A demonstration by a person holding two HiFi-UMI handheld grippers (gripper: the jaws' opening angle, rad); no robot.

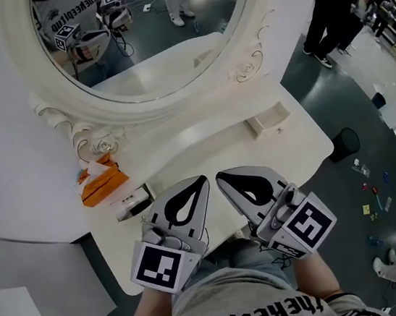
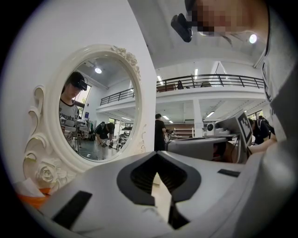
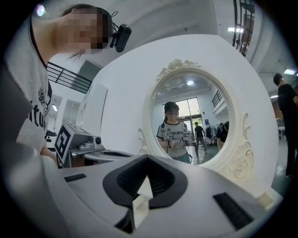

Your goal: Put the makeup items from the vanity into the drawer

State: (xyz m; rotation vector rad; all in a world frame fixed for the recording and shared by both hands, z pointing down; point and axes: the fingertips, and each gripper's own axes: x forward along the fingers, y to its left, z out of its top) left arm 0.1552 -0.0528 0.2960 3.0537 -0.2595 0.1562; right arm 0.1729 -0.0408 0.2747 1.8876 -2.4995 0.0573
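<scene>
On the white vanity (image 1: 203, 145), under the oval mirror (image 1: 143, 30), an orange packet (image 1: 101, 182) lies at the left; the left gripper view catches its edge (image 2: 28, 195). A small white and black item (image 1: 133, 203) lies just in front of it. A small white open box (image 1: 269, 118) stands at the right. My left gripper (image 1: 201, 181) (image 2: 157, 155) and right gripper (image 1: 220, 178) (image 3: 148, 158) hover side by side over the vanity's front edge. Both are shut, tips meeting, with nothing between them. No drawer front is visible; the grippers and my body hide it.
A black bin (image 1: 344, 144) stands on the floor right of the vanity, with small bits (image 1: 372, 198) scattered near it. A person in black (image 1: 333, 3) stands at the upper right. A white board (image 1: 26, 287) lies low at the left.
</scene>
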